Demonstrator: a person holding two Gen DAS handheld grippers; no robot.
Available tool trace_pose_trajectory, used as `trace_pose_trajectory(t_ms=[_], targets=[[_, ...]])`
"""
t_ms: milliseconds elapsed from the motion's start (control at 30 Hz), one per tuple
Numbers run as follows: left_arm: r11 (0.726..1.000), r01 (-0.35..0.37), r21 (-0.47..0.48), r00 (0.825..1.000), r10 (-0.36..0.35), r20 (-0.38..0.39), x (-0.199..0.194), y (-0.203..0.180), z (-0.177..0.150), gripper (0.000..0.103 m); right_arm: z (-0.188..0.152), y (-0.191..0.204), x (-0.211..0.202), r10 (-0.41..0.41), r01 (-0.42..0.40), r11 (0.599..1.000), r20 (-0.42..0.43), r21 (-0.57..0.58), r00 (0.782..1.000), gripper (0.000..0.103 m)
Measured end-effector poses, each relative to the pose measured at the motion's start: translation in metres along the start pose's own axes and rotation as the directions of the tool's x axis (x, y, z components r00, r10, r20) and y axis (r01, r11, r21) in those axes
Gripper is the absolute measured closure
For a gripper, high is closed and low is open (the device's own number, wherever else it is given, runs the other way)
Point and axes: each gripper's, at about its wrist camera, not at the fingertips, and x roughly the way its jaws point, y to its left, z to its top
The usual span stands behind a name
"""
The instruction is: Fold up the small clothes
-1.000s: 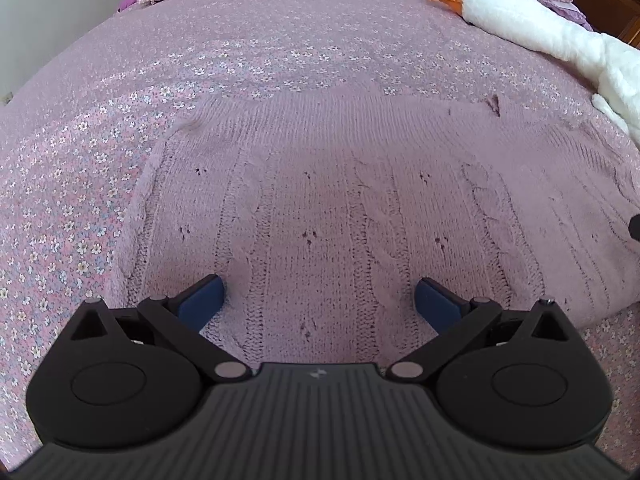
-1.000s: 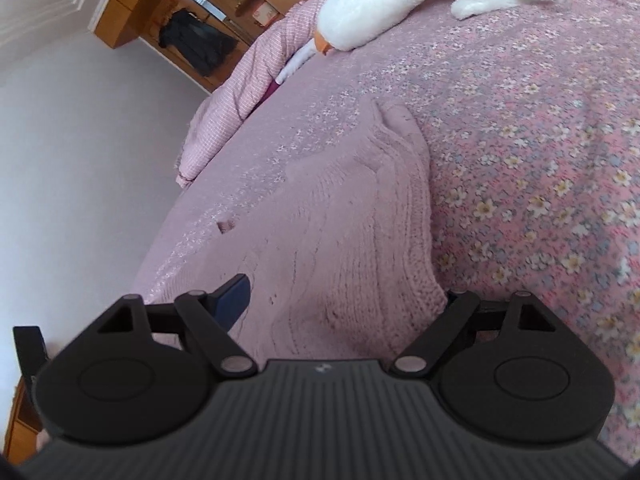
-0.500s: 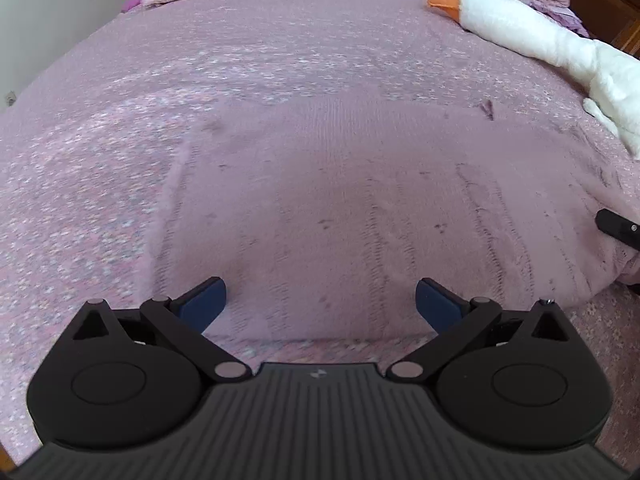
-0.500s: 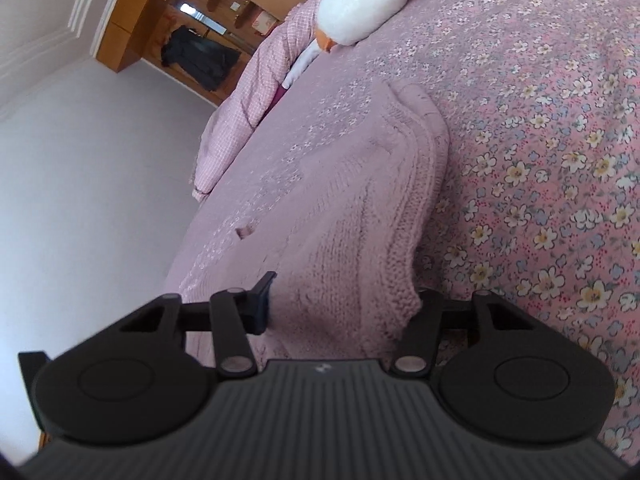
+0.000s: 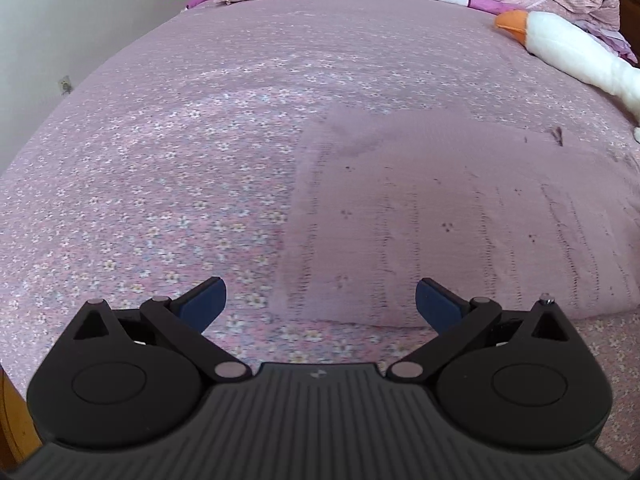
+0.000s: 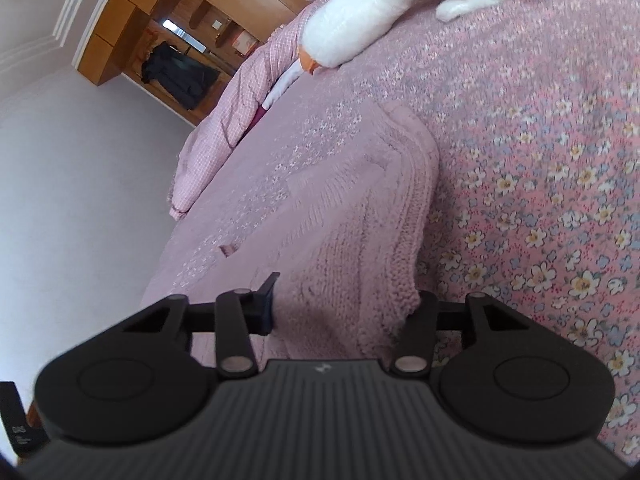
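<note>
The right hand-held gripper, tilted sideways, clamps the near corner of a pink knitted sweater between its narrowed fingers. The left hand-held gripper hovers wide open and empty above the sweater's near-left corner. The sweater lies flat on a floral bed, near a white plush goose.

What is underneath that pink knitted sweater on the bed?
The sweater lies on the floral bedspread, which shows all around it. Whatever lies directly beneath the knit is covered; the right gripper pinches its edge.
</note>
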Motion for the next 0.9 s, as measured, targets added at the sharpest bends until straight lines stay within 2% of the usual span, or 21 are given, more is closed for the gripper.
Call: trace_pose_trajectory(t_ms=[267, 533, 733, 900], targets=[[1.000, -0.015, -0.024, 1.000, 0.016, 0.010, -0.004, 0.016, 0.000, 0.000, 0.008, 0.035, -0.004, -0.028, 0.036, 0.990, 0.054, -0.139, 0.998, 0.060], [0.997, -0.043, -0.069, 0.999, 0.045, 0.019, -0.002, 0.037, 0.000, 0.000, 0.010, 0.088, 0.003, 0.002, 0.018, 0.938, 0.057, -0.347, 0.998, 0.062], [0.993, -0.054, -0.105, 0.998, 0.056, 0.021, 0.000, 0.054, 0.000, 0.000, 0.013, 0.111, 0.014, 0.051, -0.035, 0.938, 0.037, -0.344, 0.998, 0.064], [0.989, -0.057, -0.136, 0.998, 0.062, 0.030, 0.000, 0.068, -0.001, 0.000, 0.009, 0.139, 0.018, 0.096, -0.079, 0.918, 0.024, -0.389, 0.995, 0.064]])
